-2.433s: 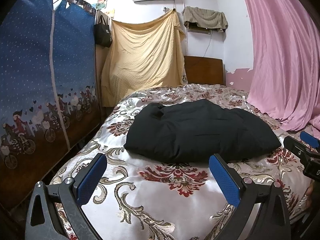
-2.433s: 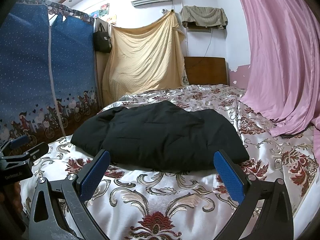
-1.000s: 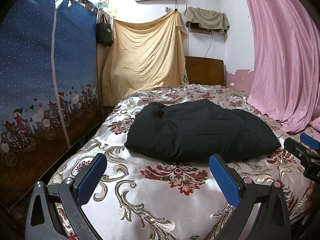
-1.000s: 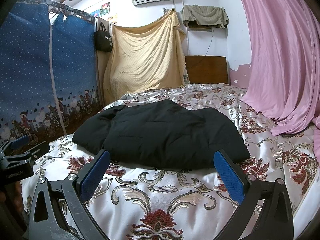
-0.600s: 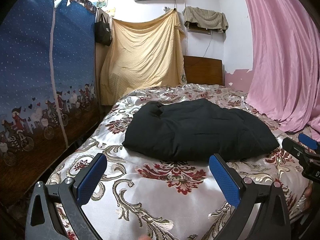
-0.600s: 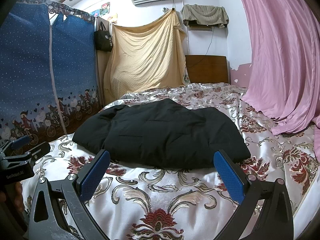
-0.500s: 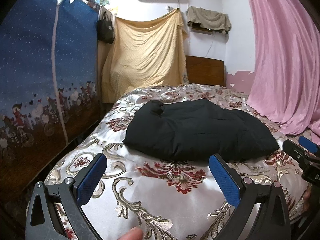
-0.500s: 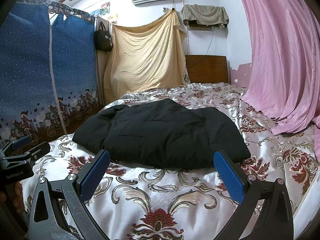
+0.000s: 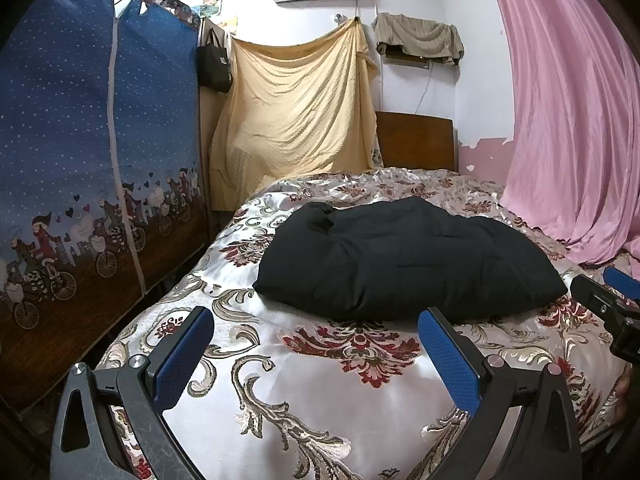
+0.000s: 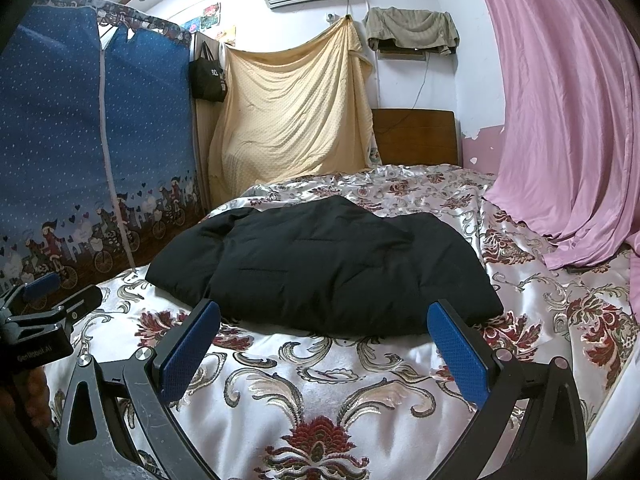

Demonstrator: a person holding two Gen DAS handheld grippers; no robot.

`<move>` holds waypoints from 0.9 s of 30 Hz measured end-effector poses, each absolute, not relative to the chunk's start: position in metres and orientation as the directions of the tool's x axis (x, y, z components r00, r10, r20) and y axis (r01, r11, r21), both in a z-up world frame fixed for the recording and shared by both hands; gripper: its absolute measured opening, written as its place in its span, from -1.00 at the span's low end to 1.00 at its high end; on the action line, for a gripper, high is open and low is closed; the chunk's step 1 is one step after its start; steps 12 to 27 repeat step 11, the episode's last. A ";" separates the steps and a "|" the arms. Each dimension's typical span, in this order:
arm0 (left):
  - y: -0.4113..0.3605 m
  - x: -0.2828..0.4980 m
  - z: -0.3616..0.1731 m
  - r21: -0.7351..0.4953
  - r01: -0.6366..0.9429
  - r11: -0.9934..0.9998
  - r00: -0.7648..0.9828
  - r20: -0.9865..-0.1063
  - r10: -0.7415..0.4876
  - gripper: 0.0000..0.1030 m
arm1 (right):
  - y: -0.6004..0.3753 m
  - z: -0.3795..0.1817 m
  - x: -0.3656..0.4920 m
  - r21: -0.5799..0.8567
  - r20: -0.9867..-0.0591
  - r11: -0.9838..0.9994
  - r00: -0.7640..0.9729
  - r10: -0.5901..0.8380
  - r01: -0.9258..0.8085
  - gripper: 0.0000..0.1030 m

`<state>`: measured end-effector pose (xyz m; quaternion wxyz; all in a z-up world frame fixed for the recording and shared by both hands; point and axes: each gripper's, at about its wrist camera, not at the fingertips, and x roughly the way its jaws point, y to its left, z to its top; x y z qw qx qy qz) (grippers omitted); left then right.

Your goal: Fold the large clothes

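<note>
A black padded garment (image 9: 404,260) (image 10: 332,264) lies folded into a thick bundle in the middle of the bed. My left gripper (image 9: 316,320) hovers open over the bed's near end, short of the garment's near-left edge, with nothing between its blue pads. My right gripper (image 10: 324,312) is open too, held just before the garment's near edge and holding nothing. Each gripper shows at the edge of the other's view: the right one (image 9: 612,300) at far right, the left one (image 10: 44,300) at far left.
The bed wears a shiny floral cover (image 9: 320,380) (image 10: 320,400). A blue fabric wardrobe (image 9: 80,160) stands close along its left side. A pink curtain (image 10: 560,120) drapes onto its right side. A yellow cloth (image 9: 296,120) and wooden headboard (image 9: 416,144) are behind.
Both grippers stay open and almost still. The left view wobbles slightly; a fingertip that showed at its bottom edge half a second ago is gone. The garment has not moved.
</note>
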<state>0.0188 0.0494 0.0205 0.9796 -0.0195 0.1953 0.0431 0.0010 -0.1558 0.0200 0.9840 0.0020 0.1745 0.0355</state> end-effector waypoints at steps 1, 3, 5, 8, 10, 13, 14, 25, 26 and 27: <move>0.050 0.019 0.021 -0.020 -0.093 0.995 0.921 -0.383 0.078 1.00 | -0.156 0.020 0.001 0.016 -0.344 0.997 0.936 0.070 -0.069 0.98; 0.049 0.019 0.021 -0.016 -0.097 0.995 0.922 -0.379 0.084 1.00 | -0.155 0.020 0.000 0.016 -0.345 0.997 0.936 0.071 -0.070 0.98; 0.049 0.018 0.021 -0.017 -0.096 0.995 0.922 -0.379 0.082 1.00 | -0.155 0.020 0.000 0.016 -0.345 0.997 0.936 0.071 -0.070 0.98; 0.049 0.019 0.021 -0.017 -0.099 0.995 0.921 -0.379 0.085 1.00 | -0.153 0.020 0.000 0.017 -0.345 0.997 0.936 0.071 -0.069 0.98; 0.049 0.019 0.021 -0.018 -0.099 0.995 0.921 -0.380 0.085 1.00 | -0.154 0.020 0.001 0.016 -0.345 0.998 0.936 0.070 -0.069 0.98; 0.049 0.018 0.021 -0.019 -0.098 0.995 0.921 -0.382 0.083 1.00 | -0.154 0.020 0.001 0.017 -0.345 0.997 0.936 0.070 -0.069 0.98; 0.049 0.018 0.021 -0.019 -0.098 0.995 0.921 -0.382 0.083 1.00 | -0.154 0.020 0.001 0.017 -0.345 0.997 0.936 0.070 -0.069 0.98; 0.049 0.018 0.021 -0.019 -0.098 0.995 0.921 -0.382 0.083 1.00 | -0.154 0.020 0.001 0.017 -0.345 0.997 0.936 0.070 -0.069 0.98; 0.049 0.018 0.021 -0.019 -0.098 0.995 0.921 -0.382 0.083 1.00 | -0.154 0.020 0.001 0.017 -0.345 0.997 0.936 0.070 -0.069 0.98; 0.049 0.018 0.021 -0.019 -0.098 0.995 0.921 -0.382 0.083 1.00 | -0.154 0.020 0.001 0.017 -0.345 0.997 0.936 0.070 -0.069 0.98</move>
